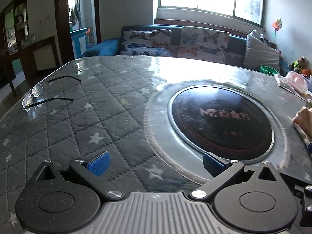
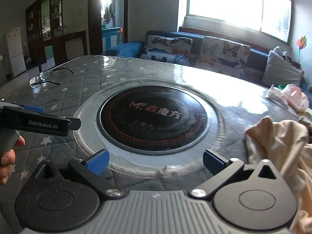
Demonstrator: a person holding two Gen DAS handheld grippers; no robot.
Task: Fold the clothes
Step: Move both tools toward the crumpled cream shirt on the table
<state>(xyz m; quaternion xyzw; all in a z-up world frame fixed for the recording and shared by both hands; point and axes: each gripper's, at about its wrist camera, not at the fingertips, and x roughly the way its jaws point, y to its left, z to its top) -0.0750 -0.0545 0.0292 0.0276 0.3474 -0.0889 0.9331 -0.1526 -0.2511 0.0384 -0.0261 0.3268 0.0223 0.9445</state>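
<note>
A crumpled cream garment (image 2: pixel 280 148) lies on the table at the right, just right of my right gripper (image 2: pixel 156 162); its edge shows in the left wrist view as the cream garment (image 1: pixel 304 120). The right gripper is open, its blue pads (image 2: pixel 98 163) wide apart over the black round hob (image 2: pixel 154 117), holding nothing. My left gripper (image 1: pixel 156 164) is also open and empty, hovering over the quilted grey table cover (image 1: pixel 78 120). In the right wrist view the left gripper's body (image 2: pixel 39 123) enters from the left, held by a hand (image 2: pixel 7 156).
A pair of glasses (image 1: pixel 39 95) rests unfolded near the table's left edge, also seen as glasses (image 2: pixel 44 79). A pink plastic bag (image 2: pixel 292 95) sits at the far right edge. Behind the table runs a blue sofa (image 2: pixel 195 46) with butterfly cushions.
</note>
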